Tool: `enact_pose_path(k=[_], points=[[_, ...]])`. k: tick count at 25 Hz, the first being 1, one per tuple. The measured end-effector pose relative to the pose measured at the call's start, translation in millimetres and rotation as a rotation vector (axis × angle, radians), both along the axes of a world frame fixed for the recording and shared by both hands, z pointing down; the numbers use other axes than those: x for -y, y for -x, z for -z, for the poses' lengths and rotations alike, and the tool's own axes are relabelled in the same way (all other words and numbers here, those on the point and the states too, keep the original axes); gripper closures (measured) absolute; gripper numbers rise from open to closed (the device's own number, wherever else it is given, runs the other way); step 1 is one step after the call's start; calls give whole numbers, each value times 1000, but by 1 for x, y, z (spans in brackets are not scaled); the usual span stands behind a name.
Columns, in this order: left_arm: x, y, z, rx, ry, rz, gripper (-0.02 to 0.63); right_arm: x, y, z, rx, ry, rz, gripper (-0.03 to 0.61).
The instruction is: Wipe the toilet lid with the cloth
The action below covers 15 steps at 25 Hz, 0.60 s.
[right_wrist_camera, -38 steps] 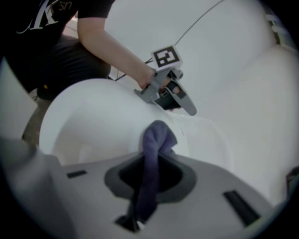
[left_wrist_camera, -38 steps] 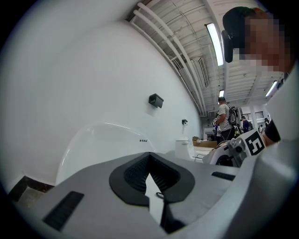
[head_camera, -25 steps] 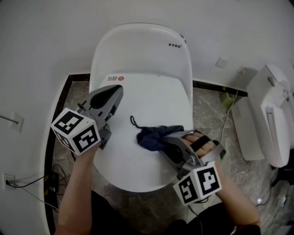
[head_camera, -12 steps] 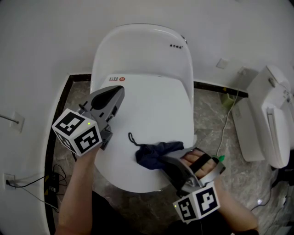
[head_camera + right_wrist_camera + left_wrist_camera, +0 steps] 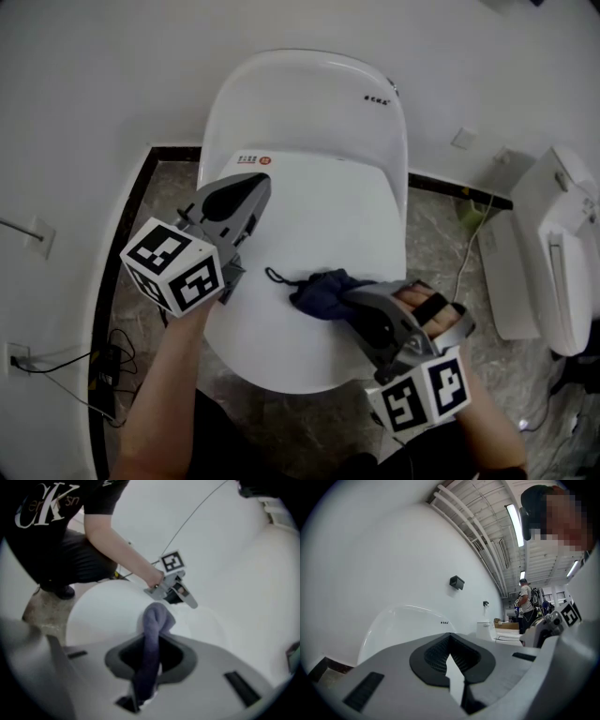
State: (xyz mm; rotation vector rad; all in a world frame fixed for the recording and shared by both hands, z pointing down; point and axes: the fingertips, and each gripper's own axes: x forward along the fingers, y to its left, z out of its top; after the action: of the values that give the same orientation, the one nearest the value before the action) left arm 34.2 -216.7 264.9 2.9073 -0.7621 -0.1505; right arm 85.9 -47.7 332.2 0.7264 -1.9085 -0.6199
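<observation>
A white toilet lid (image 5: pixel 319 211) lies closed below me. On its front right part rests a bunched dark blue cloth (image 5: pixel 322 292), with a thin loop trailing to the left. My right gripper (image 5: pixel 347 298) is shut on the cloth (image 5: pixel 151 641), which stands pinched between its jaws and folds over their tips. My left gripper (image 5: pixel 255 184) hovers over the lid's left side, shut and holding nothing. In the left gripper view its jaws (image 5: pixel 451 654) meet, pointing at the toilet's rounded back (image 5: pixel 405 625). In the right gripper view the left gripper (image 5: pixel 172 587) shows beyond the cloth.
A second white toilet (image 5: pixel 562 253) stands at the right with a cable (image 5: pixel 466 248) on the marble floor beside it. Wall outlets (image 5: pixel 33 232) and loose cables (image 5: pixel 89 361) are at the left. A person in a striped shirt (image 5: pixel 528 599) stands far off.
My right gripper dragged the cloth toward the lid's front edge, then back a little toward the middle. The left gripper has stayed in place.
</observation>
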Motion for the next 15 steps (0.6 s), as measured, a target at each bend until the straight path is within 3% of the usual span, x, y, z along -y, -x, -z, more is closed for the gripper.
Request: enact_pose_path(k=[9,15], points=[[12,12,-6,-2,39,46,600,151,-18,15,-99,-53,-79,506],[21,24,-14,-9,99,53,601,227,-21,7,-143,-9,-129,506]])
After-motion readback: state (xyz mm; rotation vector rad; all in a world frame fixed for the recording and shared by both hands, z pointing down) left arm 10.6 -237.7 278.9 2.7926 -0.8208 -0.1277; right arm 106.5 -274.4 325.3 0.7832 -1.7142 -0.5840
